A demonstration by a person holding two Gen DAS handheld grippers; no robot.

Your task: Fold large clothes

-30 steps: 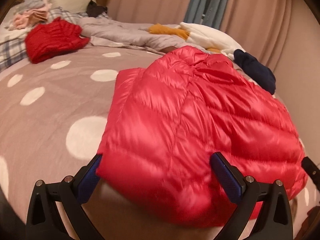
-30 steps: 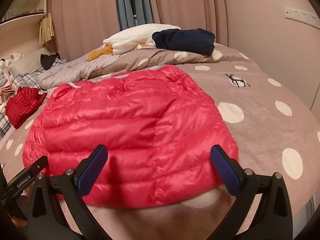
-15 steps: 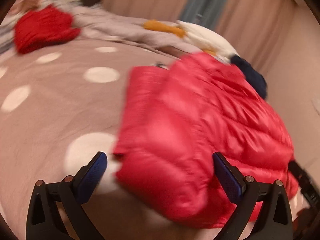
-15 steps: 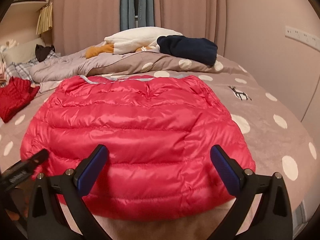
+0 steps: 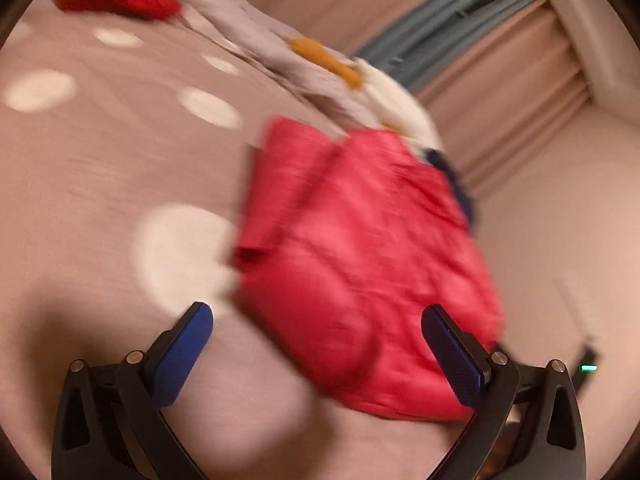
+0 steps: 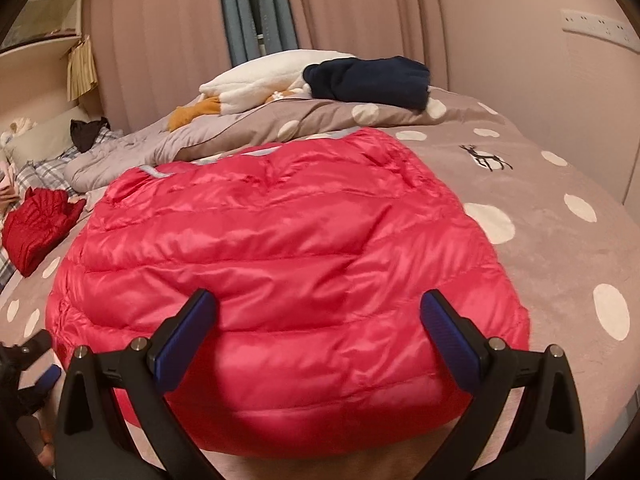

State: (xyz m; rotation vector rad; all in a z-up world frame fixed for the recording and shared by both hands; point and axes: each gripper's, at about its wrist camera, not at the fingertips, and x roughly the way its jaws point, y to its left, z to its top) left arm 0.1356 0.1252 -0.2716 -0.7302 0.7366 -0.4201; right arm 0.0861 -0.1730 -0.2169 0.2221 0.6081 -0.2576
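The right gripper [image 6: 318,334] is spread wide and holds nothing. It hangs just over the near edge of the red puffer jacket [image 6: 280,264]. The left gripper [image 5: 316,348] is wide apart too, and its view is blurry. The jacket lies flat on the brown bedspread with white dots [image 6: 560,248]. Far left sits a dark red garment [image 6: 38,224]. At the far end lie a white fluffy garment [image 6: 264,76] and a navy garment [image 6: 372,80].
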